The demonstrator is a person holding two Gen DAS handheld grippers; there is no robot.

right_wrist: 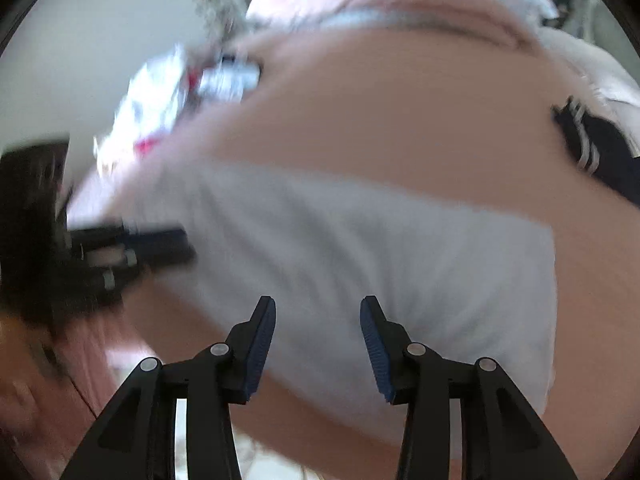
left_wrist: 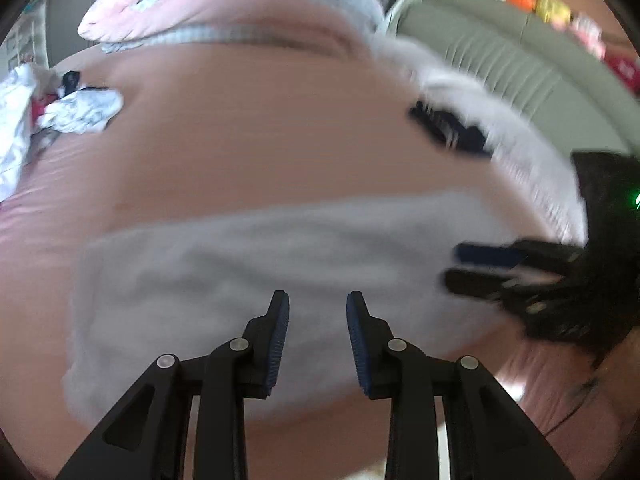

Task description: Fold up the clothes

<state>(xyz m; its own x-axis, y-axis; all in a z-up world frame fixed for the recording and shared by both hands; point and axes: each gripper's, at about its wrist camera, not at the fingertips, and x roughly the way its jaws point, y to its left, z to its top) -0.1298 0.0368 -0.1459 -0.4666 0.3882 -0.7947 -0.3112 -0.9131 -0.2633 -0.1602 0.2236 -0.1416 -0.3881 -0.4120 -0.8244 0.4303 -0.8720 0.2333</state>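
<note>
A white garment (left_wrist: 260, 264) lies flat as a wide folded band on the pink bed sheet (left_wrist: 260, 128). My left gripper (left_wrist: 318, 296) hovers over its near edge, open, with nothing between the blue pads. The right gripper (left_wrist: 454, 267) reaches in from the right over the garment's right end, blurred. In the right wrist view the same white garment (right_wrist: 360, 248) spreads across the pink sheet (right_wrist: 400, 120). My right gripper (right_wrist: 318, 300) stands open above it, holding nothing. The left gripper (right_wrist: 186, 248) shows blurred at the garment's left end.
A crumpled pile of white patterned clothes (left_wrist: 60, 116) (right_wrist: 160, 108) lies at the bed's left. A dark garment with white stripes (left_wrist: 448, 128) (right_wrist: 592, 148) rests on white cloth at the right. A pink and blue quilt (left_wrist: 224, 4) lies at the far end, and a grey-green padded surface (left_wrist: 500, 60) is beyond.
</note>
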